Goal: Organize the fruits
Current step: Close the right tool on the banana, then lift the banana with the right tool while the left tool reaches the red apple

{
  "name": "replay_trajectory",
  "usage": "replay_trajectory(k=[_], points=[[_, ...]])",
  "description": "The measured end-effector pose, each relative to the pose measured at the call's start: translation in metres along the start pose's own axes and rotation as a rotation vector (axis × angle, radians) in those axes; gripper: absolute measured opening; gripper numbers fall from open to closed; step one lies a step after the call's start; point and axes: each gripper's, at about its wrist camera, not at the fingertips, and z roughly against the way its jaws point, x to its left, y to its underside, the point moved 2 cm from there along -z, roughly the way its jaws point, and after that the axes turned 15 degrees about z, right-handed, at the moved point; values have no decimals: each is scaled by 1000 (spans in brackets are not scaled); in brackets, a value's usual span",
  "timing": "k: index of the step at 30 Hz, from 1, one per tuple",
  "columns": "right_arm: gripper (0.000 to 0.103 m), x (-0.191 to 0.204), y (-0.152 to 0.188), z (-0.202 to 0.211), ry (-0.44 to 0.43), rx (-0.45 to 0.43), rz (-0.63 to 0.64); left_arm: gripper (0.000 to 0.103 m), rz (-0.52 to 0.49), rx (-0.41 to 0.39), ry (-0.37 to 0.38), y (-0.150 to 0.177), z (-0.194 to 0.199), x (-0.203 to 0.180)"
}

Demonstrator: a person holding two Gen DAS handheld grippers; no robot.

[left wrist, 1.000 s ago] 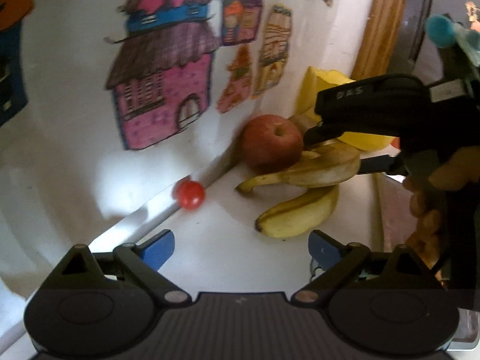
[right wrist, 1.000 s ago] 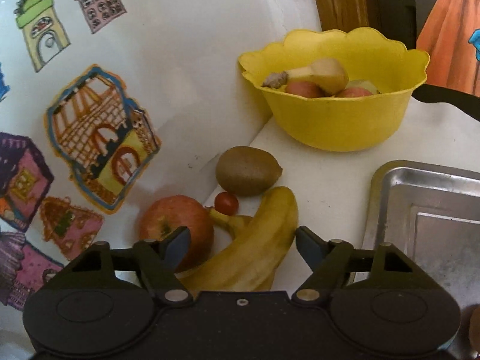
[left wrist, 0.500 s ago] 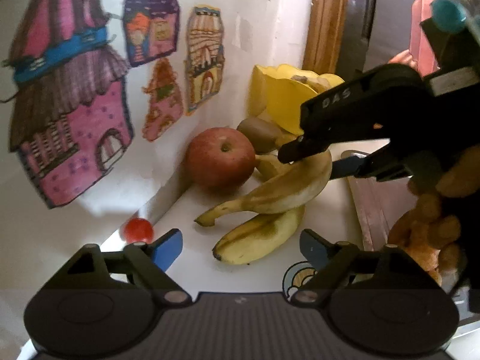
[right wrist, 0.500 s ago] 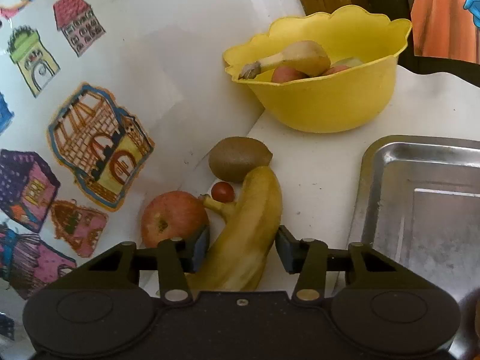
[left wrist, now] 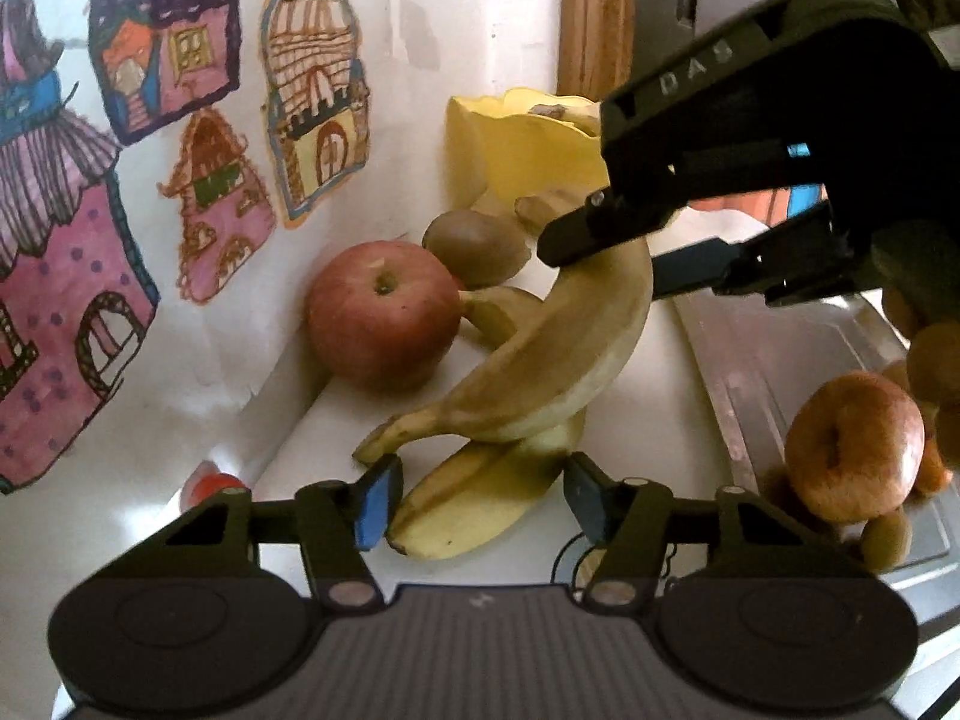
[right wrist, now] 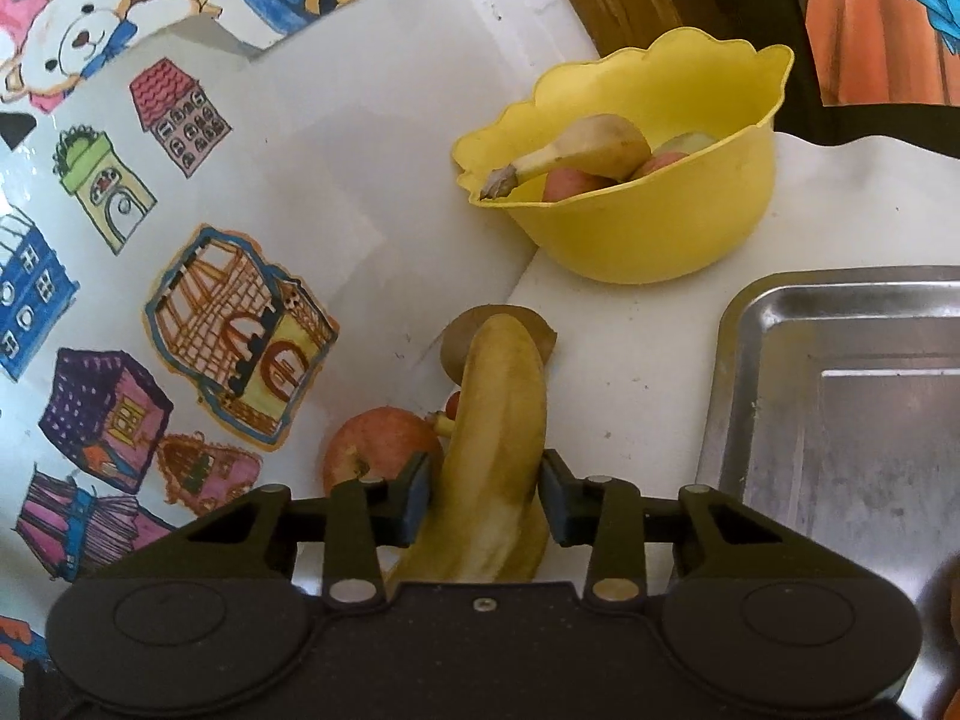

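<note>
Two bananas lie crossed on the white counter beside a red apple (left wrist: 384, 312) and a kiwi (left wrist: 474, 249). My right gripper (right wrist: 485, 501) is closing, and its pads press both sides of the upper banana (right wrist: 501, 408). In the left wrist view the right gripper (left wrist: 606, 264) clamps that upper banana (left wrist: 576, 354) near its far end. My left gripper (left wrist: 480, 498) is closing around the lower banana (left wrist: 474, 507). The lower banana lies between the blue pads (left wrist: 375, 498), and I see no firm squeeze. The apple (right wrist: 378, 444) and the kiwi (right wrist: 453, 348) sit partly hidden behind the held banana.
A yellow bowl (right wrist: 660, 228) with a banana and reddish fruit stands at the back by the wall. A metal tray (right wrist: 840, 420) lies to the right, with several round brown pieces (left wrist: 852, 450) at its near end. A cherry tomato (left wrist: 210, 486) rests by the wall.
The right jaws have drawn in onto the upper banana. The left gripper has moved up to the bananas, and its jaws have narrowed around the lower one.
</note>
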Motion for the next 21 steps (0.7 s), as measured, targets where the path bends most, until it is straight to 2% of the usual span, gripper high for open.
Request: replay_trajectory(k=[9, 21], points=[[35, -2, 5, 21, -39, -32, -32, 43, 1, 32, 14, 7, 18, 0], [33, 8, 40, 51, -209, 13, -69, 34, -33, 85, 13, 43, 75, 19]])
